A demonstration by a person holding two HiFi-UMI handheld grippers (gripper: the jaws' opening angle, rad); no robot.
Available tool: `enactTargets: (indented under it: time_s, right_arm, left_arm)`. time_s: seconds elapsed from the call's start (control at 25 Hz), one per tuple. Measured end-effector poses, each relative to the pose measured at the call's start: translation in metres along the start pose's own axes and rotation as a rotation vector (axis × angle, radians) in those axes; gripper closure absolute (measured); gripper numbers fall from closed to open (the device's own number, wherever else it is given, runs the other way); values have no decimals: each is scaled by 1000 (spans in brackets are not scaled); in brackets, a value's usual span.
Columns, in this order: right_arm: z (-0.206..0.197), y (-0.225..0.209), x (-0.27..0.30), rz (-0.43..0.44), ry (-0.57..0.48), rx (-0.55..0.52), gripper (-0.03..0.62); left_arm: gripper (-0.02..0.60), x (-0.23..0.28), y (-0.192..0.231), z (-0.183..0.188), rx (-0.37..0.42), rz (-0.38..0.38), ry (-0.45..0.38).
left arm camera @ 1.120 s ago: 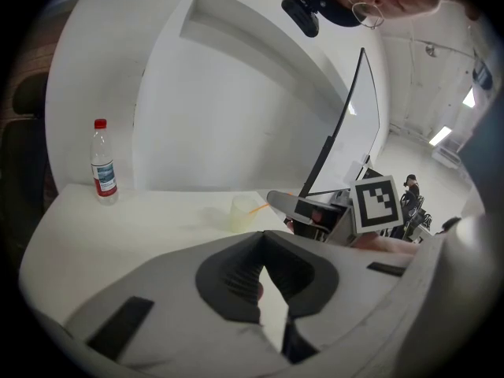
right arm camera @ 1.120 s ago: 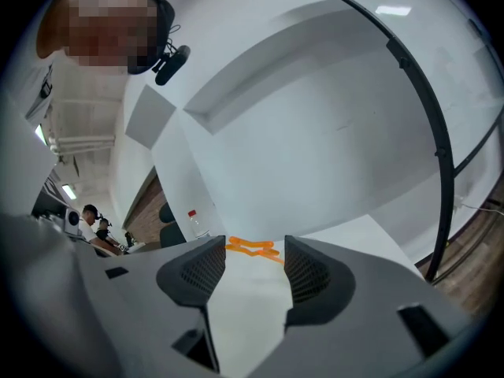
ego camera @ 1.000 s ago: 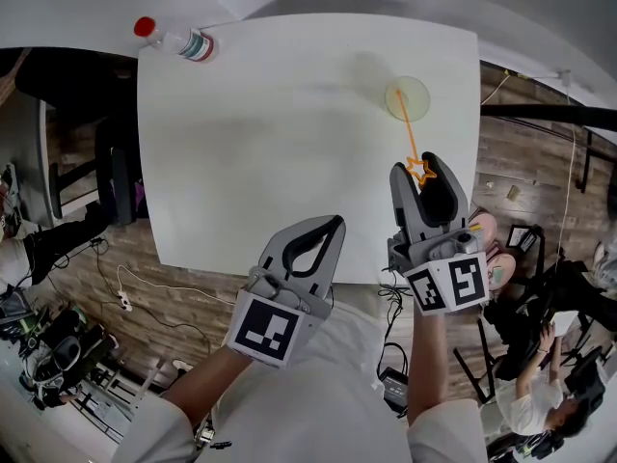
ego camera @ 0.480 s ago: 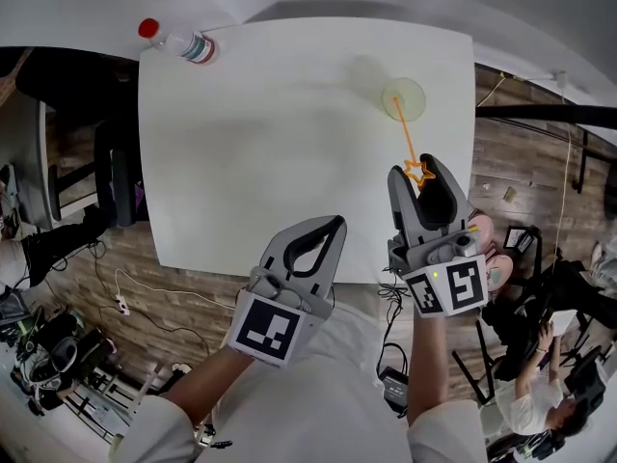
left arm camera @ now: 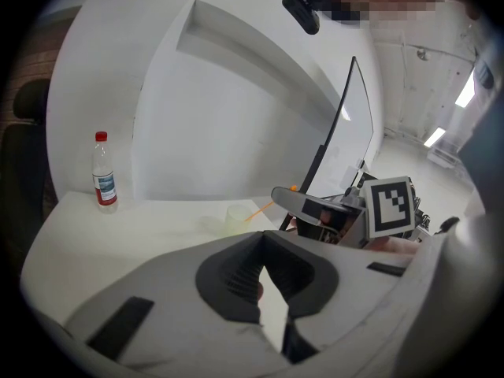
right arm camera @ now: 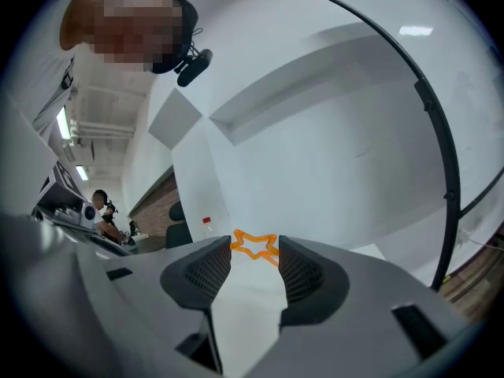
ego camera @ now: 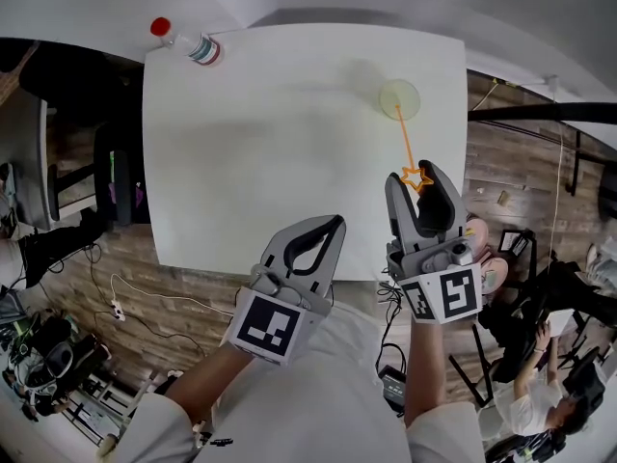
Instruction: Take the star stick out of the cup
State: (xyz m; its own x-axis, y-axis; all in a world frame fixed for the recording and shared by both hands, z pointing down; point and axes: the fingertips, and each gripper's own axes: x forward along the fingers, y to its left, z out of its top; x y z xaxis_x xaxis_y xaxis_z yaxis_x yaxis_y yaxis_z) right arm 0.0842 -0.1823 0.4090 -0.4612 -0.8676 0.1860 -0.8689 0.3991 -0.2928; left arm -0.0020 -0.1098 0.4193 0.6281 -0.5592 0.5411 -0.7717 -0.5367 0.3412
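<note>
A pale translucent cup [ego camera: 399, 98] stands at the table's far right. An orange star stick [ego camera: 408, 148] slants from the cup's rim toward me, its lower end still at the cup. My right gripper [ego camera: 415, 183] is shut on the star [right arm camera: 253, 244], which bridges the gap between both pads at their tips. My left gripper [ego camera: 328, 228] hovers over the table's near edge, shut with nothing in it; its tips [left arm camera: 264, 236] meet. The left gripper view also shows the cup [left arm camera: 235, 217], the stick [left arm camera: 261, 209] and the right gripper [left arm camera: 311, 205].
A plastic water bottle [ego camera: 188, 42] with a red cap stands at the far left corner of the white table [ego camera: 270, 133], also seen as the bottle [left arm camera: 103, 181]. Black chairs, cables and a seated person [ego camera: 540, 394] surround the table on the wooden floor.
My right gripper has lifted slightly and rolled a little with the star in it, so more of the stick shows between cup and star. The left gripper stayed put.
</note>
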Motion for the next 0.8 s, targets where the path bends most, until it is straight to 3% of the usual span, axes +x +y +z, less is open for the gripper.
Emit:
enactTargets:
  time_s: [0.8]
  right_arm:
    - [48,51,-55,-16,-59,-139,402]
  left_arm:
    - [578,-43,-21,17,61,-45,-84]
